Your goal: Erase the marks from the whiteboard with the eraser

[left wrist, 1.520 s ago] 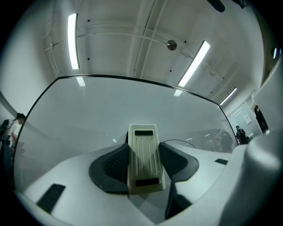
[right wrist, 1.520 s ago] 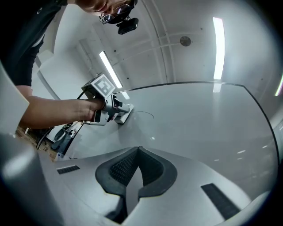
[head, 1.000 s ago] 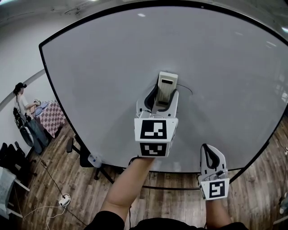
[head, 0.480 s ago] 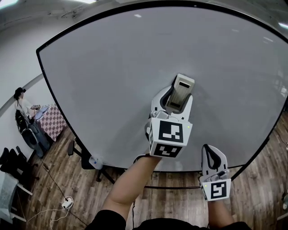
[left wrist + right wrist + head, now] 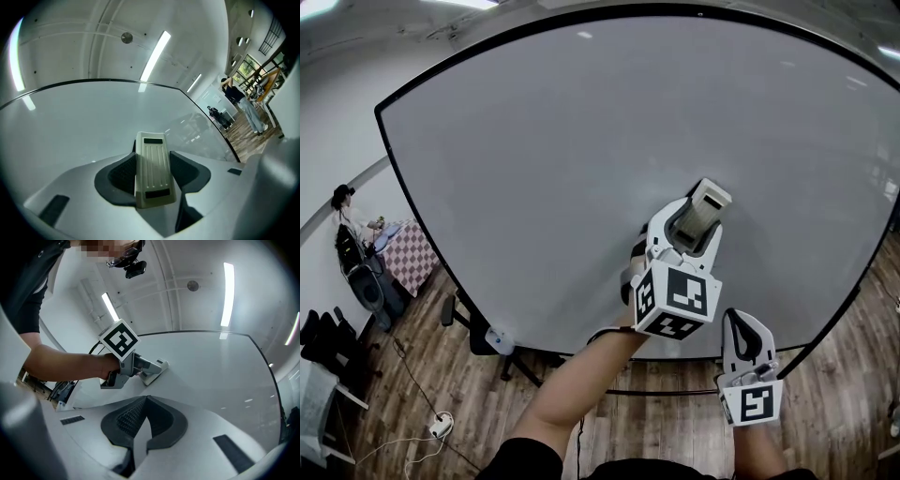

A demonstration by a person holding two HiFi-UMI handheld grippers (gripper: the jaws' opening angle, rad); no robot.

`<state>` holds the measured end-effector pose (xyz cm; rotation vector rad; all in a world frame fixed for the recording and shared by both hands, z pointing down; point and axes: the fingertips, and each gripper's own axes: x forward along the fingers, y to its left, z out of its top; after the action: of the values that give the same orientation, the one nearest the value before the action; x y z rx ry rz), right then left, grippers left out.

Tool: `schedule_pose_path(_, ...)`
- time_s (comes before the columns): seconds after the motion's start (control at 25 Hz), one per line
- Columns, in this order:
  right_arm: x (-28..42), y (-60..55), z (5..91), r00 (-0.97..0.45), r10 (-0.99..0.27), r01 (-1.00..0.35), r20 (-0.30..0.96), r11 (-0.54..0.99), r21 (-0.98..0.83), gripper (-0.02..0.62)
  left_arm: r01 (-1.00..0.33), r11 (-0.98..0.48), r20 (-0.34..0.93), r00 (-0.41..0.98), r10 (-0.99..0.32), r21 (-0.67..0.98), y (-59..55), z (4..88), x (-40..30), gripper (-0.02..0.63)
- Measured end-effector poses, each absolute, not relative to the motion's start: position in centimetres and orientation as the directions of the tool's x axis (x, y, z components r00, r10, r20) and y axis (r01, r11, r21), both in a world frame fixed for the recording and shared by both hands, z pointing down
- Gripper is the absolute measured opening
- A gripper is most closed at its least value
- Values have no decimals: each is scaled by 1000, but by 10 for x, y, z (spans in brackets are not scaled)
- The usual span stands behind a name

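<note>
The eraser (image 5: 151,161) sits lengthwise between the two jaws of my left claw (image 5: 695,228), which is clamped on its sides, the ribbed cream back facing my camera. Seen from my right claw's view, the eraser's (image 5: 153,372) far face lies flat against the whiteboard (image 5: 215,366). From the head view the eraser (image 5: 707,206) juts up and to the right out of my left claw, over the lower right part of the whiteboard (image 5: 572,141), whose grey face spreads wide above and to both sides of that claw.

My right claw (image 5: 142,422) has its jaws drawn together with nothing between them. It hangs just below and to the right of my left claw, near the board's bottom edge.

Below both claws runs a wooden floor (image 5: 441,403). Far off to the left of my left claw a person (image 5: 345,225) stands beside a checked cloth (image 5: 405,248).
</note>
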<state>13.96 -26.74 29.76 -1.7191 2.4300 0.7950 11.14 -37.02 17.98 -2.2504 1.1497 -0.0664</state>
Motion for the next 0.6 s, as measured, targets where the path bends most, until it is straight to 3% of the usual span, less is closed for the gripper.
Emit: schedule_pose_path(0.6,155,-255,300,-333,-878,-915,-343,213,344,18,-529,-466,-23,679,-734,-709,-363,264,159,242)
